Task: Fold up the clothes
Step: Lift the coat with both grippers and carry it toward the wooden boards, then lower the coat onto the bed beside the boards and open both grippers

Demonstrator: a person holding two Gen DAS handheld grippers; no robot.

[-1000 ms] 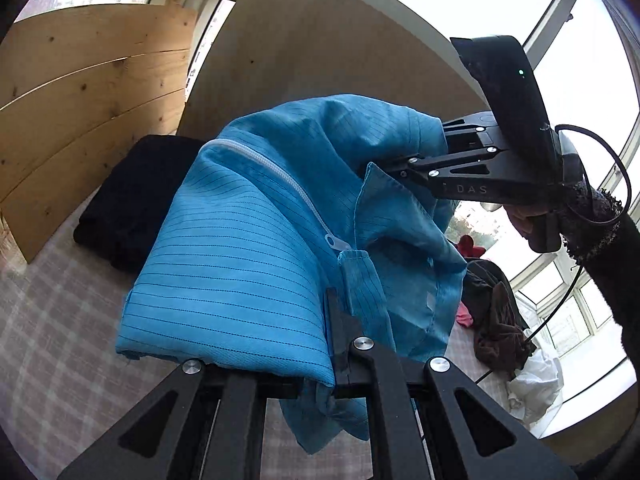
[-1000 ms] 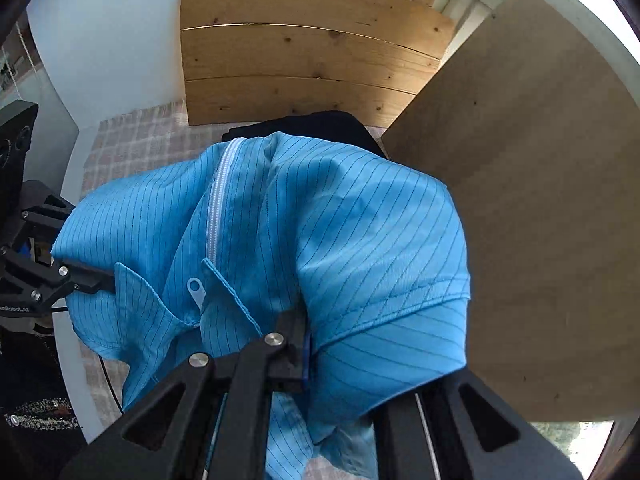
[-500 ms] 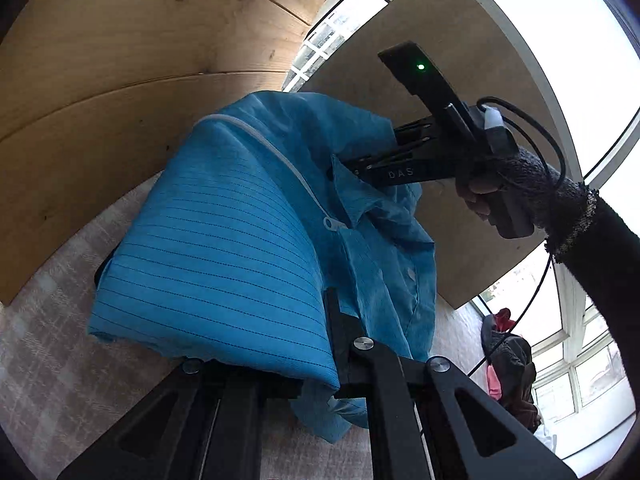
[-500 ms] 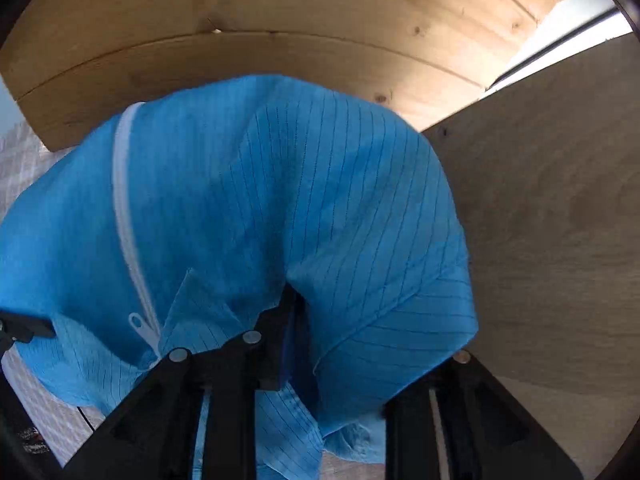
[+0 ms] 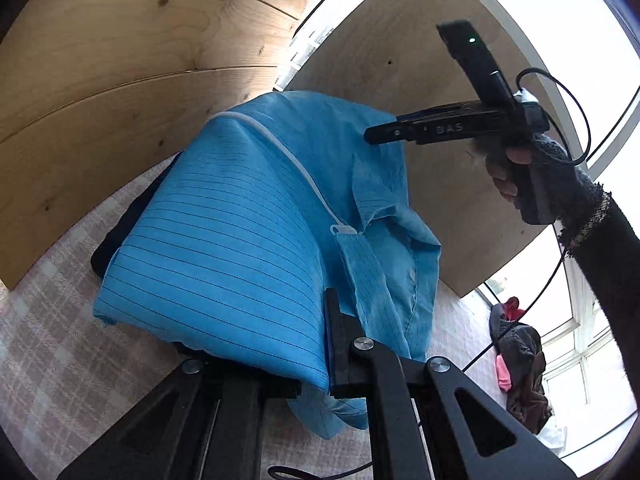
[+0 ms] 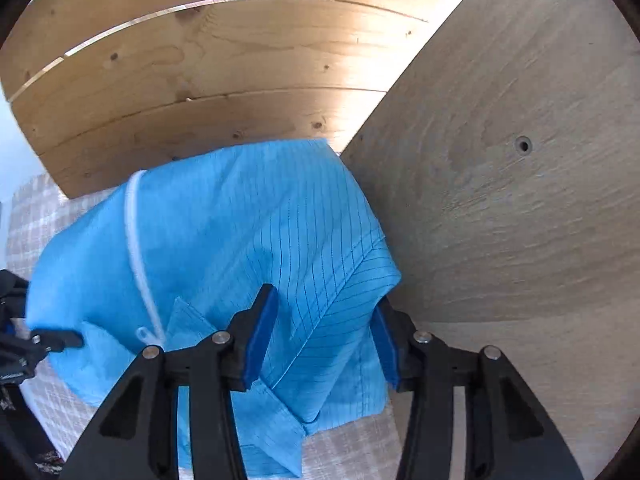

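A folded blue striped jacket (image 5: 240,240) with a white zipper rests on a black garment (image 5: 116,240) in the corner between two wooden boards. At the bottom of the left wrist view, my left gripper (image 5: 304,344) is shut on the jacket's near edge, and the cloth covers its left finger. My right gripper (image 6: 322,344) is open. Its blue pads (image 6: 260,340) stand wide apart on either side of the jacket's folded sleeve edge (image 6: 320,280) without pinching it. From the left wrist view, the right gripper (image 5: 376,134) hovers over the jacket's far side, held by a gloved hand (image 5: 532,172).
A pine panel (image 5: 120,80) and a plywood board (image 6: 500,200) stand close behind and beside the jacket. A checked cloth (image 5: 52,360) covers the surface. A heap of dark and pink clothes (image 5: 520,368) lies at the right, near the windows.
Both grippers carried the jacket into the corner and down onto the black garment. The right gripper has opened and let go of the jacket. The left still holds it.
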